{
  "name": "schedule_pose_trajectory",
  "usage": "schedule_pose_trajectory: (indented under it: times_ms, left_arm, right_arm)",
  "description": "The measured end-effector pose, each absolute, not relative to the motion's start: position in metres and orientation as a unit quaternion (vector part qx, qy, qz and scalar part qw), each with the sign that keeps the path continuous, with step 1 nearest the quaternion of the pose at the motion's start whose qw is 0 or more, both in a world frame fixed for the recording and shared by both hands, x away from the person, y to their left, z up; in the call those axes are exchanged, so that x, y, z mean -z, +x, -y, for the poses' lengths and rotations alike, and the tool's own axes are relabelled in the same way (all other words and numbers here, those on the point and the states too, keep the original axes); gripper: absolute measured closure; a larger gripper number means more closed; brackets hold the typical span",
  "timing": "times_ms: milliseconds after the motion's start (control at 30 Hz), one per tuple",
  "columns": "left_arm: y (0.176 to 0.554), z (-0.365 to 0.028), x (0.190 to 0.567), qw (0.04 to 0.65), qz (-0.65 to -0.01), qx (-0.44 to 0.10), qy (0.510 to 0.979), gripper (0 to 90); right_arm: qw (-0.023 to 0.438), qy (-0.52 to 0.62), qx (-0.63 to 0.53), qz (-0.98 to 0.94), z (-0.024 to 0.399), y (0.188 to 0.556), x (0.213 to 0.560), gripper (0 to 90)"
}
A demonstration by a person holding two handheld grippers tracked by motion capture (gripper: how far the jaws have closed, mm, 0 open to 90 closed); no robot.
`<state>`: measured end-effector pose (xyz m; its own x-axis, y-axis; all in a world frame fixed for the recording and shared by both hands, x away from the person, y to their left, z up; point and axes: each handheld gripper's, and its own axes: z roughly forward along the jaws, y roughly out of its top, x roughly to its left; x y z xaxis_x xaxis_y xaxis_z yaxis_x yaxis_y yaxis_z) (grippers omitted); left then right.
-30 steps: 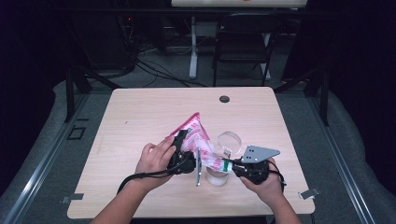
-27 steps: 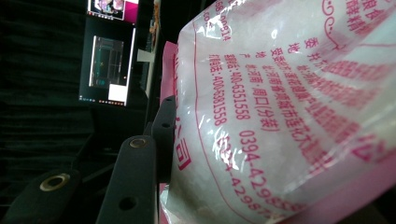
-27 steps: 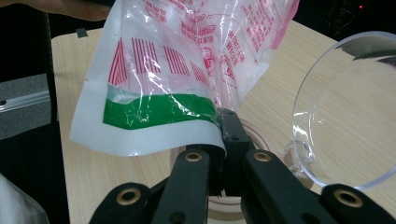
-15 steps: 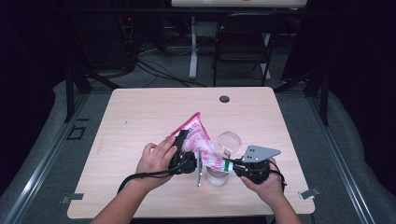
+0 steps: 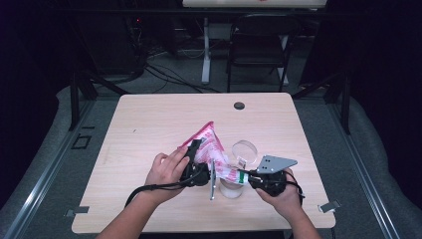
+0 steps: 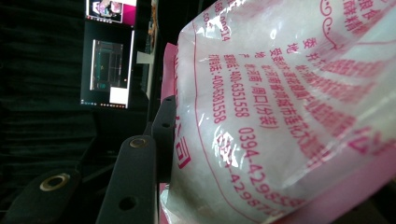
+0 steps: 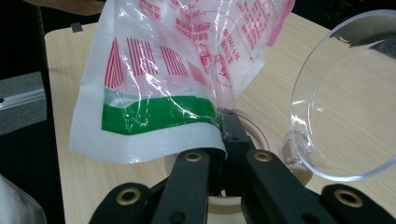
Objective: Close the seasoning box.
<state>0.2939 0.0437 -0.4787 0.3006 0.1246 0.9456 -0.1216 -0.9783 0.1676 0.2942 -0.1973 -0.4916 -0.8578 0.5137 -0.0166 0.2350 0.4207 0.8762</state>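
Nothing has moved since the earlier frame: both tools hold the pink-printed bag (image 5: pixel 211 149) above the table (image 5: pixel 149 129). Left tool (image 5: pixel 196 162) clamps its bulging body; right tool (image 5: pixel 242 177) pinches the green-striped edge tight. Below sits a jar (image 5: pixel 230 188), contents hidden, clear lid (image 7: pixel 345 93) hinged open. Readable print: "0394-429".

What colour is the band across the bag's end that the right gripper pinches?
Green, with a white edge below it, on the bag; clearest in the right gripper view.
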Motion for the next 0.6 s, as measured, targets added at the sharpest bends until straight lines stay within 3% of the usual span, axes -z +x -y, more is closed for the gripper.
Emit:
schedule_pose_trajectory:
  times_ms: [600]
  left_arm:
    - [0.2938,-0.0440,0.4790,0.104,0.000,-0.593,0.798,61.5]
  right_arm:
    - [0.144,0.227,-0.483,-0.833,0.1954,0.2948,0.4944,89.9]
